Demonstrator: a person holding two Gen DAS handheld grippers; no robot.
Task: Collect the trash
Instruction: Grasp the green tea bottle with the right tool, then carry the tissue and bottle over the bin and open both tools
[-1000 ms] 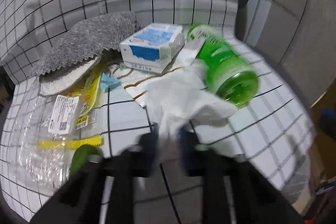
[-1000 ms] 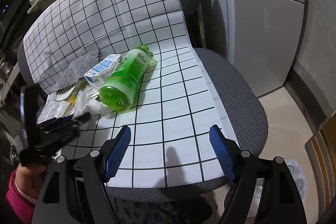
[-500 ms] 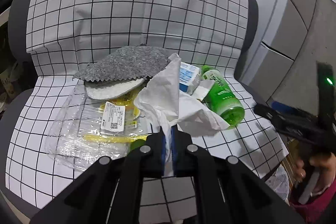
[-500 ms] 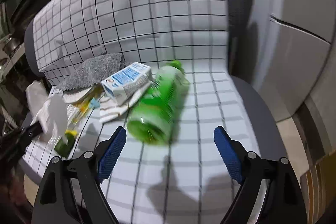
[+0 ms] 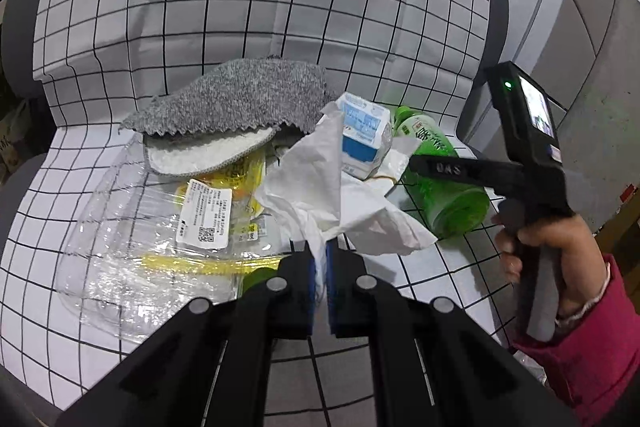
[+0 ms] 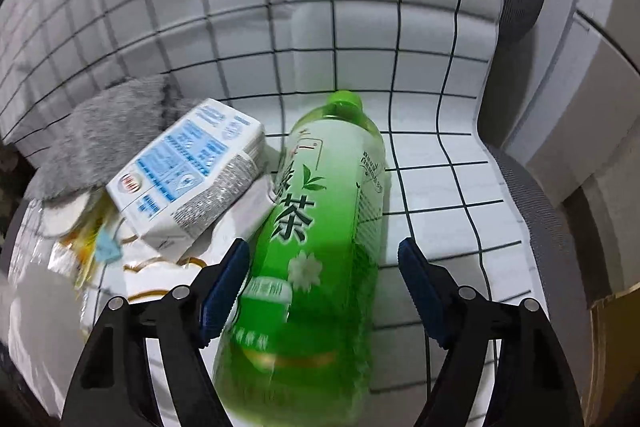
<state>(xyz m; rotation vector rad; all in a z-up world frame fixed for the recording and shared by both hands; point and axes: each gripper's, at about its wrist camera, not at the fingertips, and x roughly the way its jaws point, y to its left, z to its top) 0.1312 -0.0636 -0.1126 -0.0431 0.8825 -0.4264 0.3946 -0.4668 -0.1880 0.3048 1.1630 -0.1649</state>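
A crumpled white tissue (image 5: pixel 320 187) hangs pinched in my left gripper (image 5: pixel 319 255), which is shut on it above the checked chair seat (image 5: pixel 436 287). A green tea bottle (image 6: pixel 320 227) lies on its side on the seat, cap pointing at the backrest. My right gripper (image 6: pixel 322 263) straddles the bottle's body with its jaws closing; the right pad (image 6: pixel 418 279) still stands apart from the bottle. A blue-and-white milk carton (image 6: pixel 188 179) lies just left of the bottle. In the left wrist view the bottle (image 5: pixel 440 187) and carton (image 5: pixel 362 139) sit behind the tissue.
A grey cloth (image 5: pixel 232 99) and a clear plastic package (image 5: pixel 152 247) with yellow wrappers lie on the left of the seat. A hand in a red sleeve (image 5: pixel 592 327) holds the right gripper. Grey cabinets (image 6: pixel 580 107) stand to the right of the chair.
My right gripper has come in low over the seat and now straddles the green bottle. My left gripper has lifted the tissue up off the seat.
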